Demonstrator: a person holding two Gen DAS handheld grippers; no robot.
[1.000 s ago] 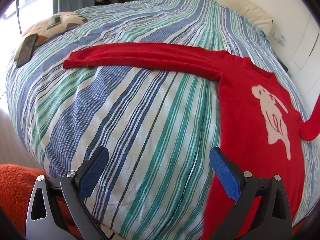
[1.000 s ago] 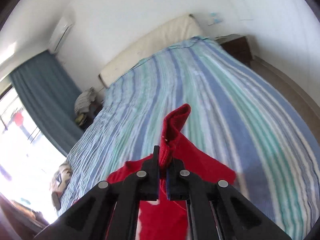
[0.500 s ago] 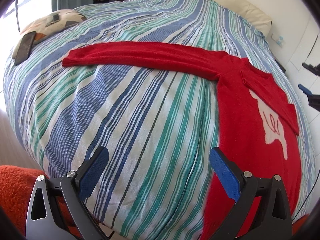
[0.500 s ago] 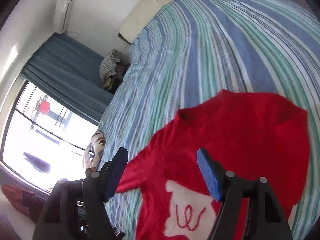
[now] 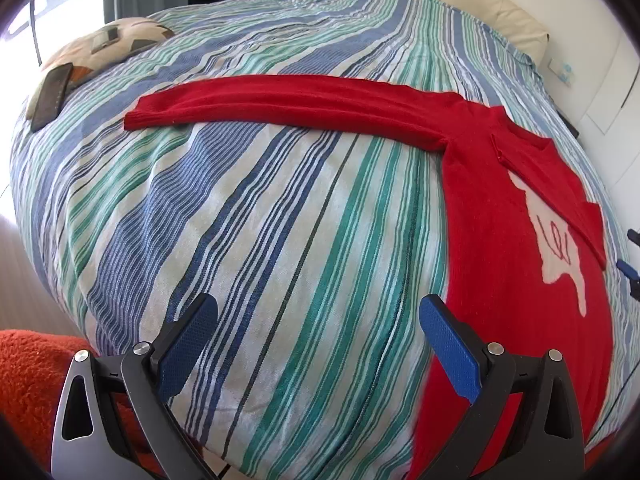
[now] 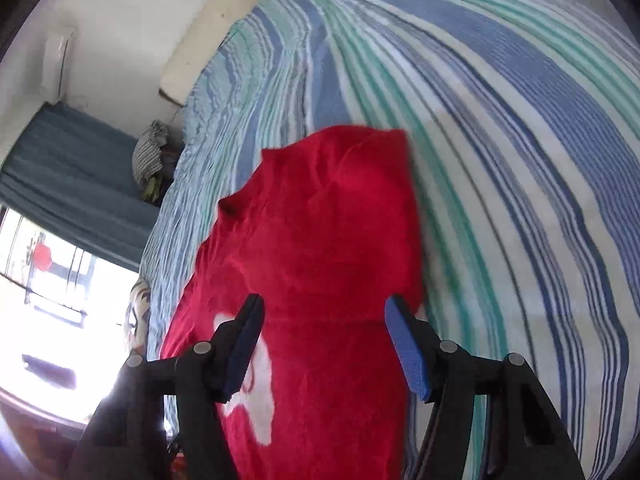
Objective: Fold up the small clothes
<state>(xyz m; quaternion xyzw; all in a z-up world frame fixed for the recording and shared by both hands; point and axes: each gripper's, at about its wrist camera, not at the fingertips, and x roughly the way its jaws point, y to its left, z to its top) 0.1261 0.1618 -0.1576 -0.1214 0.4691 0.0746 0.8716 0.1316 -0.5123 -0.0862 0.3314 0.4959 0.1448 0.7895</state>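
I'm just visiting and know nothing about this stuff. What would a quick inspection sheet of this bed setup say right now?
Surface: striped bedcover, blue, green and white, lightly rumpled.
Job's things: red sweater lying flat; one sleeve folded across its chest, the other sleeve stretched straight out; white animal design partly covered.
Clutter: patterned cushion with a dark phone-like slab beside it; orange fuzzy fabric at the bed edge.
Grippers: left tongs open, holding nothing; right tongs open above the sweater.
Cables: nothing seen.
Surroundings: cream headboard, blue curtain, bright window.
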